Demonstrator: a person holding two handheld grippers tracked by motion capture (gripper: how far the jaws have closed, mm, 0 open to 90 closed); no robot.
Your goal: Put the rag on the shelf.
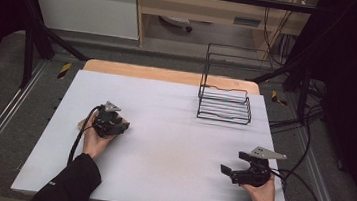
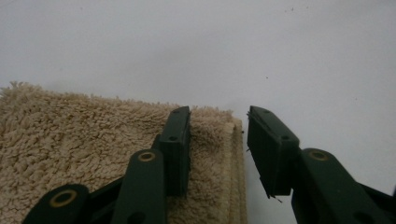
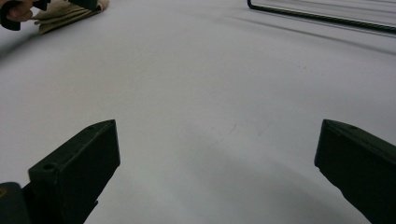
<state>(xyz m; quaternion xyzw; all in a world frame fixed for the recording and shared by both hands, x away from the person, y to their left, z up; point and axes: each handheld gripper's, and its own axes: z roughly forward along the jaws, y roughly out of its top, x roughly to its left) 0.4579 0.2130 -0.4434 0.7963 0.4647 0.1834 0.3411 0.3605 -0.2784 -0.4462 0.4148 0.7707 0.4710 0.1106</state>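
In the high view the left gripper (image 1: 122,125) hides the beige towel (image 2: 84,154), cut off at the frame's lower left (folded edge running away from the camera). Its jaws straddle that edge, one pad on the pile, not yet pinching. The right gripper (image 3: 217,172) has its jaws spread over the bare worktop (image 1: 177,145).

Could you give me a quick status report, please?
Left gripper astride towel edge, not clamped. Right gripper open, idle on table. Rack far off, nothing in the way.
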